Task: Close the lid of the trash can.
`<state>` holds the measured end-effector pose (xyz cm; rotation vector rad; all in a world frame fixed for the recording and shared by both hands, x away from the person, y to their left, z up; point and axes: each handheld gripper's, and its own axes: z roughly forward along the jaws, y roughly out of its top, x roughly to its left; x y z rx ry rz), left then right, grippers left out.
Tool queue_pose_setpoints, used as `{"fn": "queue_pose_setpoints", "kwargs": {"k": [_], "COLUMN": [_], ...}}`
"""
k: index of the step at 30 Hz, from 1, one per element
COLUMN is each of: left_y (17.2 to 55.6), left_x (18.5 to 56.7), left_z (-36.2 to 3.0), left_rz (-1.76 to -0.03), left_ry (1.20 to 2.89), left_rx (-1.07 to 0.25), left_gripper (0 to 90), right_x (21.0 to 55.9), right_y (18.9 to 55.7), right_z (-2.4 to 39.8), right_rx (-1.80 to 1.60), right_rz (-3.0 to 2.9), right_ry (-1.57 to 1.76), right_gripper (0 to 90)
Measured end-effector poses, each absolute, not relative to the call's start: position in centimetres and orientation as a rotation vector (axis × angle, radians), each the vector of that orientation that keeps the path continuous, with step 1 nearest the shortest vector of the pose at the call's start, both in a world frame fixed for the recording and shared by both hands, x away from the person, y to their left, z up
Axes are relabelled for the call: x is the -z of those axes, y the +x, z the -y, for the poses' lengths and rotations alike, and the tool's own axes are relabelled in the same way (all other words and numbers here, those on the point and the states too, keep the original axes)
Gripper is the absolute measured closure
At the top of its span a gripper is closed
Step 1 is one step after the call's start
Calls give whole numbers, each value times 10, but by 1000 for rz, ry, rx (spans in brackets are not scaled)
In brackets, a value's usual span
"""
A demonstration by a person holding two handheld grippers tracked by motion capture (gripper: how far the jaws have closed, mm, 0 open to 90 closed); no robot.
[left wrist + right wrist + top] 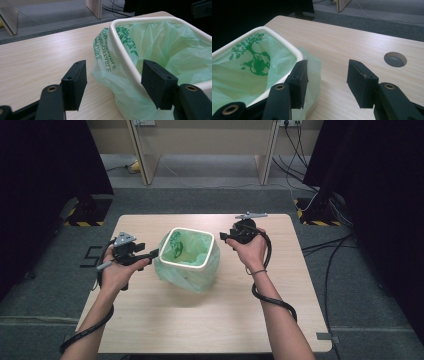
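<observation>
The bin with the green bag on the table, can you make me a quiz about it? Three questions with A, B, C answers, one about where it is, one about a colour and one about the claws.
1. Where does the white plastic bin stand?
A. Between the two claws on the wooden table
B. On the floor
C. At the table's near edge

2. What colour is the tree picture on the thin plastic bag lining the bin?
A. Red
B. Dark green
C. Blue

3. How are the left claw and the right claw?
A. Both shut on the bag
B. One open, one shut
C. Both open, holding nothing

Answers: 1 A, the high view shows the bin mid-table with a hand on each side. 2 B, the right gripper view shows a dark green tree print. 3 C, each gripper view shows a wide gap between its jaws.
</observation>
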<state>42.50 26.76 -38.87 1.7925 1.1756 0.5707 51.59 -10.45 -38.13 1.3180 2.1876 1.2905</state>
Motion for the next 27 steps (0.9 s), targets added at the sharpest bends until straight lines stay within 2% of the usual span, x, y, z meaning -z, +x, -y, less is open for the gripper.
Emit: {"fn": "queue_pose_setpoints", "kwargs": {"k": [27], "left_y": [407], "left_x": [404], "left_z": [-289], "left_rz": [-1202], "left_ry": [1755], "left_rx": [-555], "left_gripper": [362], "right_x": [387], "right_y": [493], "right_z": [152], "right_rx": [-1246], "right_rz": [-2125], "right_ry": [1360], "right_gripper": [505]}}
